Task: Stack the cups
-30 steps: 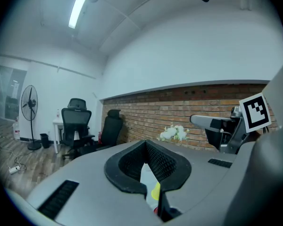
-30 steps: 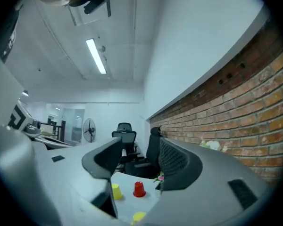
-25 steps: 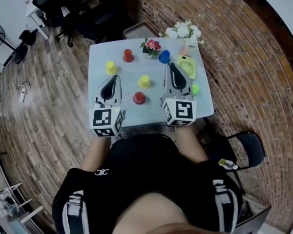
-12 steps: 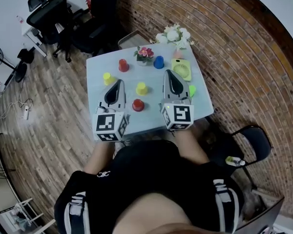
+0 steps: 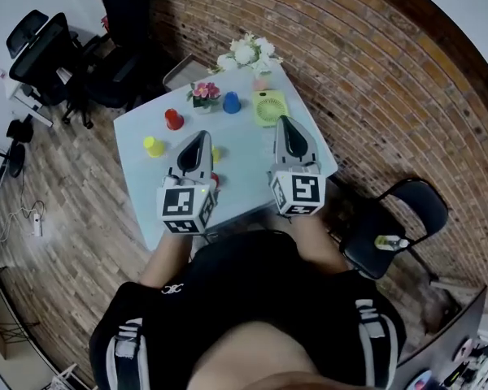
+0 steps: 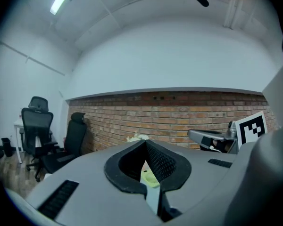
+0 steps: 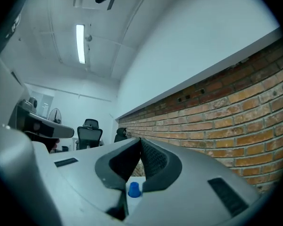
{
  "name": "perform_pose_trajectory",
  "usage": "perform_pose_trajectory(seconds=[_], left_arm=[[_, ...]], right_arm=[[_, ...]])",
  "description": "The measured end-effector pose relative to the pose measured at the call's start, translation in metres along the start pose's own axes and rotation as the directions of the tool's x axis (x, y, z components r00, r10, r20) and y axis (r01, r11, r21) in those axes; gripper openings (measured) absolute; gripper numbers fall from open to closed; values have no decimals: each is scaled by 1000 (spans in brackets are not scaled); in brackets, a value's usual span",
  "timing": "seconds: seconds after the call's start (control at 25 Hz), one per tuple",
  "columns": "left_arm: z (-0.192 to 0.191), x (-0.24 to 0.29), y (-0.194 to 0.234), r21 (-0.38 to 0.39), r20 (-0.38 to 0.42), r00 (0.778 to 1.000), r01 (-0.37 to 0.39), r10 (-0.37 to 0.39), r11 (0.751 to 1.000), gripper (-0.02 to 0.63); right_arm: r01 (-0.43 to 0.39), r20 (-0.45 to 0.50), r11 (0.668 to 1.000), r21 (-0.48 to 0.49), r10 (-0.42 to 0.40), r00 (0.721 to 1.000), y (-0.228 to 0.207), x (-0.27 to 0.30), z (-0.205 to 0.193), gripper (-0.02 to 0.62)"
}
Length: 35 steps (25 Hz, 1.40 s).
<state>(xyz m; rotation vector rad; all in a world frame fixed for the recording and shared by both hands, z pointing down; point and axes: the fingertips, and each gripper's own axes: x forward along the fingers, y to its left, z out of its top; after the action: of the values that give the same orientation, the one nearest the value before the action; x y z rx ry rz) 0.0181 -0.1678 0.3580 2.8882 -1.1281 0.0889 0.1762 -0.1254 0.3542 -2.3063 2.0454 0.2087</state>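
I hold my left gripper [image 5: 202, 136] and right gripper [image 5: 284, 122] level, side by side over the pale table [image 5: 248, 165], both with jaws together and empty. The red cup [image 5: 174, 119], blue cup [image 5: 232, 102] and yellow cup [image 5: 153, 146] stand apart farther off, with the brick wall [image 5: 374, 71] beyond.

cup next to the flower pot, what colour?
Blue. The cup shows best in the head view, just right of the flower pot.

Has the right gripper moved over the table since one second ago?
Yes. The right gripper went rightward: its tip was left of the fan, now it overlaps the fan's right corner.
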Motion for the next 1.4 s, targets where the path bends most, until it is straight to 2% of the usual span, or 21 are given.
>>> perform_pose_trajectory(seconds=[0.2,0.4,0.56,0.72,0.76,0.84,0.88,0.92,1.04,1.24,1.4], left_arm=[[-3,33,-46,9,-4,992,124,-124,992,3],[-3,53,-79,11,-15,981,194,-194,981,3],[-7,64,-100,17,-27,972,232,-231,973,3],[-10,69,-107,19,-39,972,234,-234,972,3],[-11,70,-107,21,-42,972,231,-230,973,3],[-11,71,-105,24,-46,974,221,-220,975,3],[-11,72,-103,26,-47,976,214,-213,976,3],[-11,72,-101,28,-48,977,207,-206,978,3],[-11,72,-94,37,-51,982,185,-183,982,3],[-12,73,-83,51,-56,987,153,-150,987,3],[-10,73,-78,67,-54,990,134,-130,989,3]], right_arm=[[128,-16,992,-20,-128,992,-53,-27,-5,-2],[212,-29,977,-22,-213,977,-92,-50,-7,-2],[244,-28,970,-17,-245,969,-113,-60,-10,-2],[224,-11,974,-22,-225,974,-119,-61,-12,0],[209,9,978,-9,-209,978,-119,-59,-10,33],[179,46,983,40,-180,983,-120,-52,-8,280],[175,53,983,64,-178,983,-122,-48,-10,377],[178,48,981,76,-182,982,-124,-43,-13,424],[177,5,983,54,-177,984,-126,-31,-28,463],[126,-92,991,43,-122,988,-121,-12,-71,463],[101,-183,993,55,-89,979,-117,1,-121,462]])
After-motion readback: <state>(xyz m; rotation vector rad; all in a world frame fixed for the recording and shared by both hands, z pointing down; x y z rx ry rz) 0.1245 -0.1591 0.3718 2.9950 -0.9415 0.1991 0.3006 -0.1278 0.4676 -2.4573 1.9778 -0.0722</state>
